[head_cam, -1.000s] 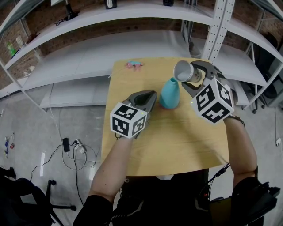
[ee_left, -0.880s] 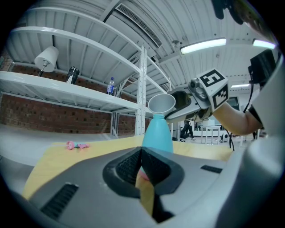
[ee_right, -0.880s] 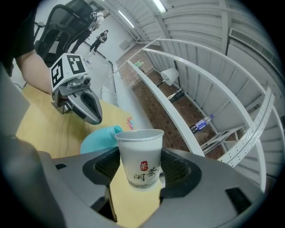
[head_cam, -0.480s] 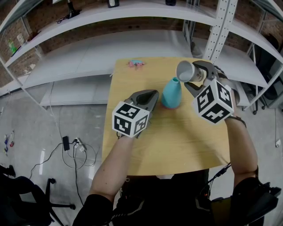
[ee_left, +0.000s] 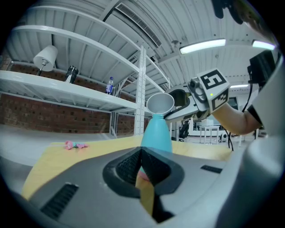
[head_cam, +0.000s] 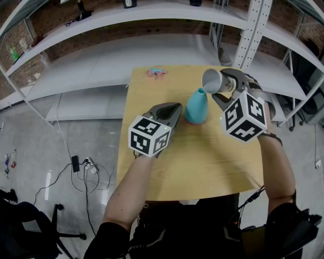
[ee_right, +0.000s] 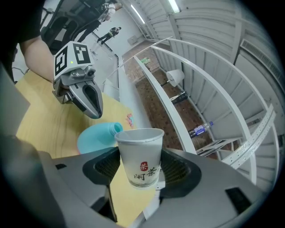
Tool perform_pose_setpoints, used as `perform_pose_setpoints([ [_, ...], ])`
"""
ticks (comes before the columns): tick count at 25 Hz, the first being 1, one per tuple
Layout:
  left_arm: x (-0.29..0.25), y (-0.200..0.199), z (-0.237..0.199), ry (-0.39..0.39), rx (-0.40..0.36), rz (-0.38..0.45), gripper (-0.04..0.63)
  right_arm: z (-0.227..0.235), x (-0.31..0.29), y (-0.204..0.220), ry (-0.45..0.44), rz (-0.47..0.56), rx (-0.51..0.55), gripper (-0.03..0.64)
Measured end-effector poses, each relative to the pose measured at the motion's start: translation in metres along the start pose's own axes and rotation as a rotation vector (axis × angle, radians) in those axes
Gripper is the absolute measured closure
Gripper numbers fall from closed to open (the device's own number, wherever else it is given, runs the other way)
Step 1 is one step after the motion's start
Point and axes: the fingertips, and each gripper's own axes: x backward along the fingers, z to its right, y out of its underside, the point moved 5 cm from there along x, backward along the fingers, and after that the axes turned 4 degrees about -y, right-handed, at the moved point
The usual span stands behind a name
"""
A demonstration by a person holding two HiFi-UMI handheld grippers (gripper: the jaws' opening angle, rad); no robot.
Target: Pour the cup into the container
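The paper cup point(ee_right: 140, 153) is pinched in the right claw point(ee_right: 142, 174), tipped just above the neck of the teal container point(head_cam: 195, 107). Pouring is judged in hand, and more tilt is needed next. The left claw point(ee_left: 141, 162) is pressed together, empty.

Head view overhead; gripper views toward container point(head_cam: 195, 106)

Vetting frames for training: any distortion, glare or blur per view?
Head view: fisheye bows the shelves; cup and table sharp, evenly lit. Left gripper view: black corners, ceiling light blown white. Right gripper view: black corners, bent shelves, cup's print readable.
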Motion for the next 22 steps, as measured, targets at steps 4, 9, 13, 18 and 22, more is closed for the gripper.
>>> perform_pose_setpoints([
  [4, -0.0001, 0.0005, -0.0001, 0.0, 0.0, -0.002, 0.594, 0.0004, 0.001, -0.0018, 0.007, -0.007, 0.022, 0.325],
  [9, -0.0005, 0.0007, 0.0004, -0.001, 0.002, -0.001, 0.594, 0.0002, -0.0007, -0.0005, 0.003, -0.018, 0.036, 0.326],
  [13, 0.0005, -0.0004, 0.0009, 0.002, 0.0, 0.001, 0.594, 0.0004, 0.0009, -0.0021, 0.002, -0.014, 0.042, 0.327],
  [18, -0.0001, -0.0004, -0.0001, 0.001, 0.001, 0.0, 0.594, 0.0, 0.0007, -0.0027, 0.0, -0.018, 0.051, 0.327],
  [22, 0.0005, 0.0001, 0.0002, 0.0, 0.001, -0.001, 0.594, 0.0004, 0.0016, -0.0032, 0.009, -0.022, 0.062, 0.326],
])
